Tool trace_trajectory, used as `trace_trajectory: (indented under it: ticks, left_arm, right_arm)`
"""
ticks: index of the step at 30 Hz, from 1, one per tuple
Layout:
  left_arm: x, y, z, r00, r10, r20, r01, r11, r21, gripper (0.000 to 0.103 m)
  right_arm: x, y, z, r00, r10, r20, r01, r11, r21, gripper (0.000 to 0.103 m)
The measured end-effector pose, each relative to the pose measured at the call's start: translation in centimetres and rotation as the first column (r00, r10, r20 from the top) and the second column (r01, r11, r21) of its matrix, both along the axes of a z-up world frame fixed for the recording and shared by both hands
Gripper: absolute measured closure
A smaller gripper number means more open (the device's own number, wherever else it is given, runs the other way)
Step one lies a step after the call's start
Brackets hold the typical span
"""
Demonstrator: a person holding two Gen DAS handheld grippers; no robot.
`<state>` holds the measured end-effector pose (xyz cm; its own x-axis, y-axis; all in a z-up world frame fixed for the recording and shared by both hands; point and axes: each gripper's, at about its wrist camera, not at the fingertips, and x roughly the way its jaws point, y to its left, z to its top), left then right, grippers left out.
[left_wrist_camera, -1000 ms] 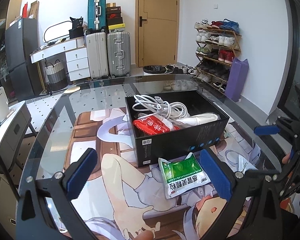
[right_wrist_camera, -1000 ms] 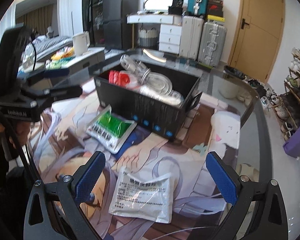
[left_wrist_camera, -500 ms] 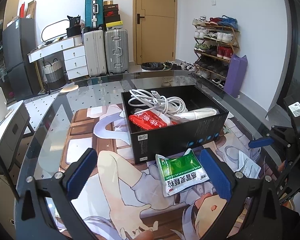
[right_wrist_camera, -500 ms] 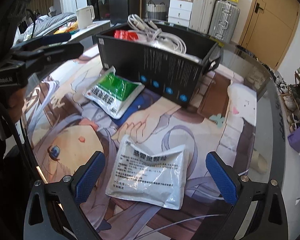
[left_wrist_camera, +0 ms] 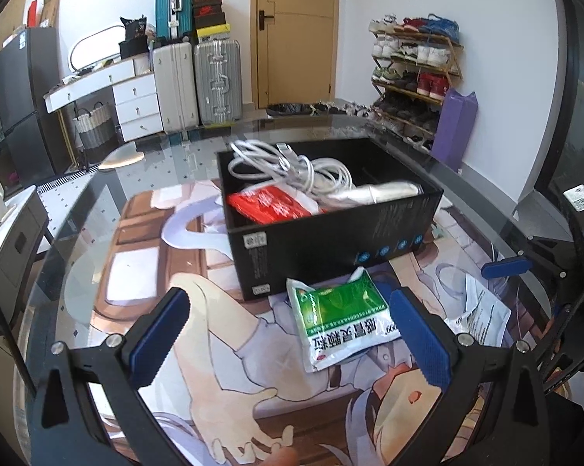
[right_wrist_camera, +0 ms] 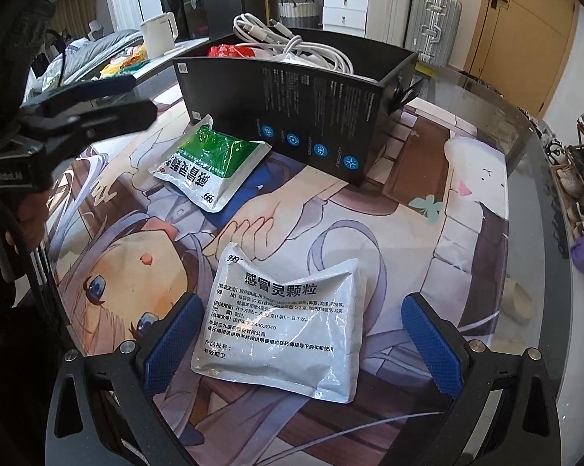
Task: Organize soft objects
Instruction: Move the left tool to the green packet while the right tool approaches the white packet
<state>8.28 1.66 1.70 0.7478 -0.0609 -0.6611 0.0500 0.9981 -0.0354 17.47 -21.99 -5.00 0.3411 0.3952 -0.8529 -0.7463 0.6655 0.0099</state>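
Taking the black box (left_wrist_camera: 330, 233) as my landmark: it is sitting on the illustrated mat (left_wrist_camera: 175, 264) that is covering the glass table (left_wrist_camera: 78, 209). Inside the box, white cables (left_wrist_camera: 292, 167) are lying toward the rear, a red packet (left_wrist_camera: 268, 207) is resting at the near-left, and a pale wrapped item (left_wrist_camera: 377, 193) is lying to the near-right. Just in front of the box, the green sachet (left_wrist_camera: 340, 324) is lying flat, its top corner touching the box wall. My left gripper (left_wrist_camera: 290, 338) is hovering wide apart before the box, the sachet lying between its blue pads (left_wrist_camera: 420, 341), nearer the right one. Right of the box, the right gripper (left_wrist_camera: 505, 266) is showing above a white sachet (left_wrist_camera: 482, 316).
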Motion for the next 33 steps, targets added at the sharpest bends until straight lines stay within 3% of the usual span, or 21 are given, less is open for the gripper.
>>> trace_trajectory:
  ticks: [6, 15, 29, 33]
  left_arm:
    - [1.0, -0.3, -1.4, 0.997, -0.008, -0.075, 0.004, 0.999, -0.053, 0.000]
    - [2.4, -1.6, -2.7, 0.991, 0.007, -0.131, -0.017, 0.997, -0.070, 0.000]
    - [5.1, -4.8, -3.6, 0.983, 0.042, -0.179, -0.022, 0.993, 0.112, 0.000]
    - [5.7, -4.3, -3.9, 0.975, 0.064, -0.212, -0.044, 0.994, 0.097, 0.000]
  right_arm:
    - [-0.4, -0.1, -0.1, 1.000, 0.004, -0.001, -0.004, 1.000, -0.001, 0.001]
    - [-0.8, -0.1, 0.0, 1.000, 0.017, 0.002, -0.017, 1.000, 0.002, 0.001]
    - [-0.8, -0.1, 0.0, 1.000, 0.021, -0.001, -0.021, 1.000, -0.003, 0.001]
    - [-0.8, -0.1, 0.0, 1.000, 0.022, -0.001, -0.022, 1.000, -0.003, 0.001]
